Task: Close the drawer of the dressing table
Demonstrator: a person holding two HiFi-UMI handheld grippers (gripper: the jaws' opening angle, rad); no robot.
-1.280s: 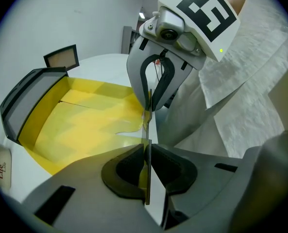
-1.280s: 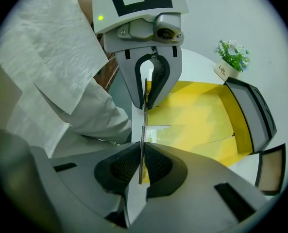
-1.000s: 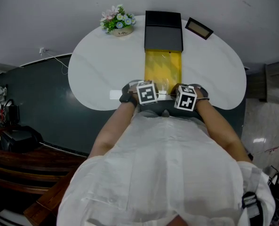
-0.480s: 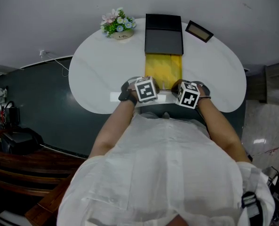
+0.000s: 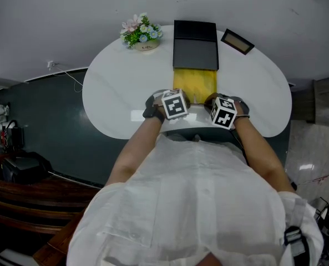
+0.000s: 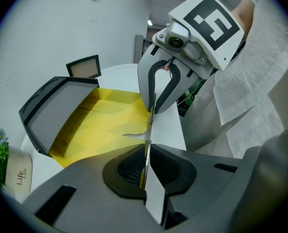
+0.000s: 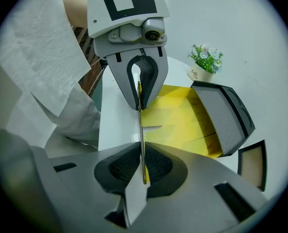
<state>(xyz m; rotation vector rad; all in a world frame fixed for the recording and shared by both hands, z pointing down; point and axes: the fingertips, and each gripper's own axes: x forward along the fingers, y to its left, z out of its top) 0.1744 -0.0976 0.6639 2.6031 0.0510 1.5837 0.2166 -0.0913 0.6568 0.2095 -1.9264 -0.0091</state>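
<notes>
1. The left gripper (image 6: 145, 161) has its jaws pressed together on the thin front wall (image 6: 149, 125) of the drawer (image 5: 195, 85); that wall runs edge-on between the pads, white on one face and yellow on the other.
2. The right gripper (image 7: 142, 166) is clamped on the same front wall in the same way; in the head view it sits at three o'clock of the left one, close beside it, and both point steeply down.
3. The drawer is only part open; its yellow inside shows at twelve o'clock of the two grippers, between them and a dark raised lid (image 5: 195, 44) at the back of the table.
4. The dressing table (image 5: 114, 93) has a white, rounded top; the drawer sits in the middle of it.
5. A flower pot (image 5: 142, 33) stands at eleven o'clock of the grippers, near the far rim; a small frame (image 5: 237, 41) lies at one o'clock, just right of the dark lid.
6. The person's white shirt (image 5: 197, 204) fills the view at six o'clock.
</notes>
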